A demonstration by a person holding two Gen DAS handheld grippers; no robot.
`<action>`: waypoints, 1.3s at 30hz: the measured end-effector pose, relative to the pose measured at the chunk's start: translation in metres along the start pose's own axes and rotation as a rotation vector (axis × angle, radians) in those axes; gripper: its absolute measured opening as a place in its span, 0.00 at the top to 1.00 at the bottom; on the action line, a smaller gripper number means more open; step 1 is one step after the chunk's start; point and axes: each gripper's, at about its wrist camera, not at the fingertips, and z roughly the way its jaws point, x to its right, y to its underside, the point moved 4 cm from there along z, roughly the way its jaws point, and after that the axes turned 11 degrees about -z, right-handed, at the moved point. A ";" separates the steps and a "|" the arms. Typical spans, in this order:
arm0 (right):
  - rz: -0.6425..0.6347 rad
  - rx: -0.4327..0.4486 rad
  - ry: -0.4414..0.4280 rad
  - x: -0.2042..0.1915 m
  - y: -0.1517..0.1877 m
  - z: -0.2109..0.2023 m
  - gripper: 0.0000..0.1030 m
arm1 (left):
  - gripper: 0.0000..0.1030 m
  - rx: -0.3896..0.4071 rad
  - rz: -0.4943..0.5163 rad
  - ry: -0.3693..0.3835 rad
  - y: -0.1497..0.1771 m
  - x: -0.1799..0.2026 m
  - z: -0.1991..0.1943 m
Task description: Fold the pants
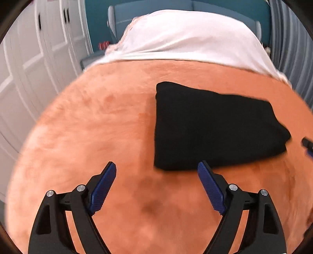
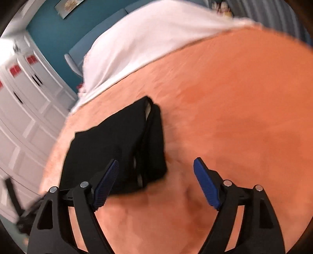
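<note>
The black pants (image 1: 211, 127) lie folded into a compact rectangle on the orange blanket (image 1: 97, 127). My left gripper (image 1: 156, 170) is open and empty, hovering just in front of the bundle's near left corner. In the right wrist view the folded pants (image 2: 117, 148) show stacked layers along their right edge. My right gripper (image 2: 155, 166) is open and empty above the bundle's near right corner. The tip of the right gripper shows at the right edge of the left wrist view (image 1: 308, 145).
The orange blanket (image 2: 234, 117) covers the near part of a bed. A white sheet (image 1: 185, 37) covers the far part. White cupboard doors (image 1: 29, 68) stand to the left, beyond the bed's edge. A teal wall and headboard (image 1: 156, 7) are behind.
</note>
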 end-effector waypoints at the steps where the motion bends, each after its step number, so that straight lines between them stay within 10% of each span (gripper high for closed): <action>1: -0.032 0.004 0.033 -0.007 0.003 -0.017 0.17 | 0.19 0.008 0.021 -0.016 0.010 0.004 -0.016; 6: -0.141 0.026 0.051 -0.050 0.033 -0.095 0.11 | 0.14 0.034 0.055 -0.026 0.049 0.018 -0.111; 19: -0.165 0.071 0.087 -0.092 0.066 -0.215 0.10 | 0.13 -0.017 -0.027 0.017 0.078 0.006 -0.179; 39: -0.255 0.125 0.113 -0.121 0.074 -0.262 0.09 | 0.13 0.017 -0.048 -0.007 0.084 -0.008 -0.221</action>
